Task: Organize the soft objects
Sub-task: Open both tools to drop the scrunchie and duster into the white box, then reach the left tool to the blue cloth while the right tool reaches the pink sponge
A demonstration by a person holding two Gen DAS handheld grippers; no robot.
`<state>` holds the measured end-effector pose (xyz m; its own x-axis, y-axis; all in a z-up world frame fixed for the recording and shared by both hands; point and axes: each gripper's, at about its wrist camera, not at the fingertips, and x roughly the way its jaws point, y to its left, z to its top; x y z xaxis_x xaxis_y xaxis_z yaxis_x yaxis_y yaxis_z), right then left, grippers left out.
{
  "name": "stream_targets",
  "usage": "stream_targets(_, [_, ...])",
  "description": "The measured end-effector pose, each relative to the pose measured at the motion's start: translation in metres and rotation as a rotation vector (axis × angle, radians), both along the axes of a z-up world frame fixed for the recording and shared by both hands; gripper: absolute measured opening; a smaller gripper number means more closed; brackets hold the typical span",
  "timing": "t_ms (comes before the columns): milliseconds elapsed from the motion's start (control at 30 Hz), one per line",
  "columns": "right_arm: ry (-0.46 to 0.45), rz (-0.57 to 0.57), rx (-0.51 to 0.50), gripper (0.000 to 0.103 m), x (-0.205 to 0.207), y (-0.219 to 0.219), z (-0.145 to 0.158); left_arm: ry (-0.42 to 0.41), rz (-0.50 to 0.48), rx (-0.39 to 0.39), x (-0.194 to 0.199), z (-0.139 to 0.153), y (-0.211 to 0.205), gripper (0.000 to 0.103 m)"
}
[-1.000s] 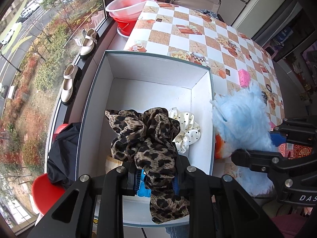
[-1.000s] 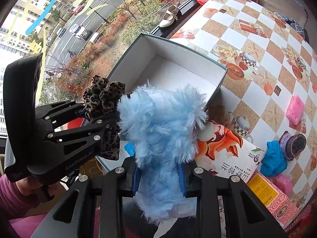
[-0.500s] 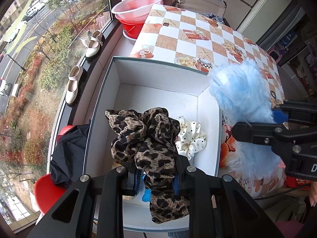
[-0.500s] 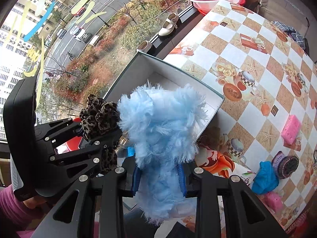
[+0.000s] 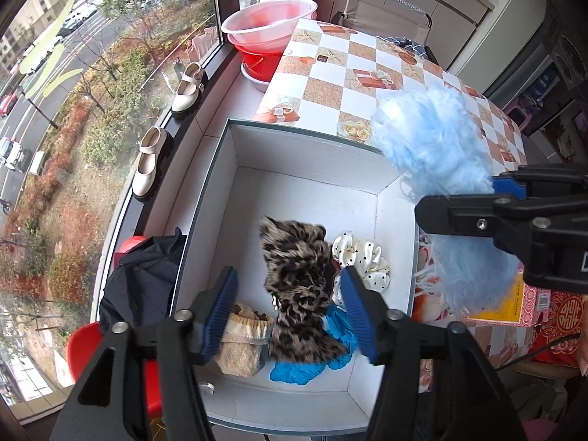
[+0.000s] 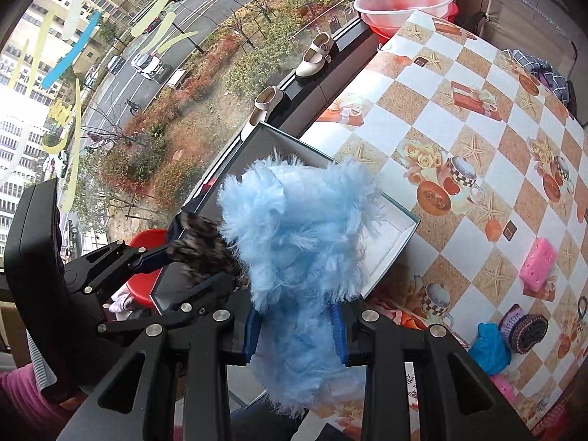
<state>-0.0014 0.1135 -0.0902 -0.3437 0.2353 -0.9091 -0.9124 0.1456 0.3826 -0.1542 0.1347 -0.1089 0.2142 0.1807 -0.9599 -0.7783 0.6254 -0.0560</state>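
Observation:
My left gripper (image 5: 290, 307) is open above the white box (image 5: 294, 154). A leopard-print scrunchie (image 5: 299, 286) lies loose between the fingers, over a blue cloth (image 5: 294, 369) and beside a beige item (image 5: 240, 345) and a white dotted scrunchie (image 5: 362, 255). My right gripper (image 6: 296, 334) is shut on a fluffy light-blue soft thing (image 6: 297, 228), held over the box's right edge; it also shows in the left wrist view (image 5: 437, 154).
The box (image 6: 400, 237) sits at the edge of a checkered table (image 6: 459, 117). On the table lie a pink sponge (image 6: 538, 262), a blue cloth (image 6: 490, 347) and a purple knit item (image 6: 525, 332). Shoes (image 5: 187, 90) and basins (image 5: 268, 24) stand by the window.
My left gripper has opened and let go of the leopard scrunchie, which dropped into the box. My right gripper has carried the blue fluffy thing up and over the box's right edge.

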Motion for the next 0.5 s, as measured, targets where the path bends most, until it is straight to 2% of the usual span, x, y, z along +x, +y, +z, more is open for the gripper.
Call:
stream_targets(33, [0.001, -0.002, 0.001, 0.050, 0.000, 0.001, 0.001, -0.001, 0.002, 0.002, 0.000, 0.001, 0.000, 0.081])
stream_targets(67, [-0.002, -0.006, 0.005, 0.058, -0.001, 0.002, 0.002, -0.001, 0.003, 0.000, 0.001, 0.001, 0.001, 0.081])
stream_targets(100, [-0.006, -0.011, 0.011, 0.072, -0.001, 0.003, 0.004, 0.004, 0.003, -0.008, 0.001, 0.000, 0.001, 0.081])
stream_targets(133, [-0.007, -0.018, 0.016, 0.080, 0.000, 0.003, 0.005, 0.016, 0.006, -0.021, 0.002, -0.002, 0.002, 0.082])
stream_targets(267, [-0.003, -0.053, -0.012, 0.084, 0.006, 0.001, 0.004, 0.026, 0.037, -0.074, 0.001, -0.012, 0.005, 0.088])
stream_targets(300, [-0.003, -0.067, -0.028, 0.098, 0.009, -0.001, 0.003, 0.020, 0.043, -0.090, 0.000, -0.013, 0.005, 0.090])
stream_targets(333, [-0.001, -0.083, -0.043, 0.103, 0.012, -0.003, 0.002, 0.015, 0.048, -0.103, 0.001, -0.013, 0.006, 0.095])
stream_targets(367, [0.010, -0.101, -0.049, 0.103, 0.016, -0.008, 0.002, 0.012, 0.048, -0.114, 0.002, -0.013, 0.006, 0.100])
stream_targets(500, [0.046, -0.165, -0.056, 0.103, 0.036, -0.029, 0.011, -0.015, 0.008, -0.132, 0.015, -0.004, 0.001, 0.101])
